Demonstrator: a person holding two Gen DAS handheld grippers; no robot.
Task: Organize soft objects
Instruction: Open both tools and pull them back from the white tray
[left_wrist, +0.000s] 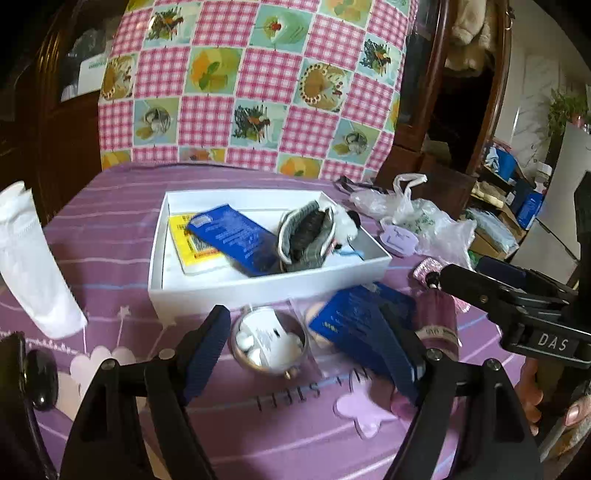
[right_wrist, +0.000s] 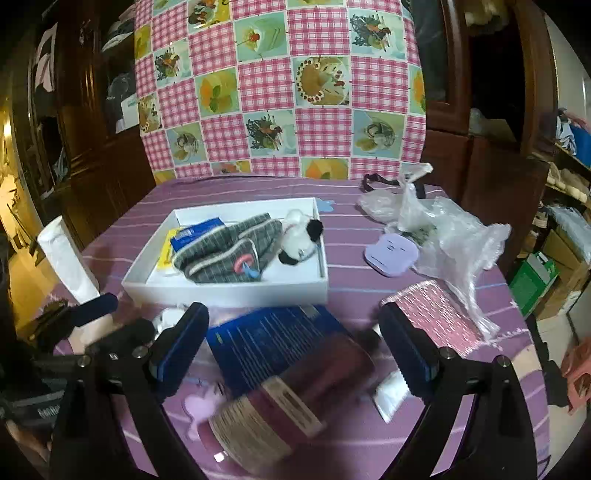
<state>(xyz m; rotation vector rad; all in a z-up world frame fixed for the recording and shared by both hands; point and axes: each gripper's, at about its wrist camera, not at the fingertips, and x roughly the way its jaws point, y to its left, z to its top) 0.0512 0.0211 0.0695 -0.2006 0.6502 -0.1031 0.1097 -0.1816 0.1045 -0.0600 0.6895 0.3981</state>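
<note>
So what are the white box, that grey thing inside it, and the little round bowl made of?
The box looks like matte white cardboard: thin, straight walls with crisp folded corners. The grey thing seems to be knitted fabric with pale stripes and trim, slumped and creased as cloth does. The bowl looks like polished metal, probably steel, since its rim gleams; the white pieces inside are too blurred to tell.

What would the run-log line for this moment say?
left gripper: open, over cup | right gripper: open, over maroon roll | box: holds knit hat, plush toy
</note>
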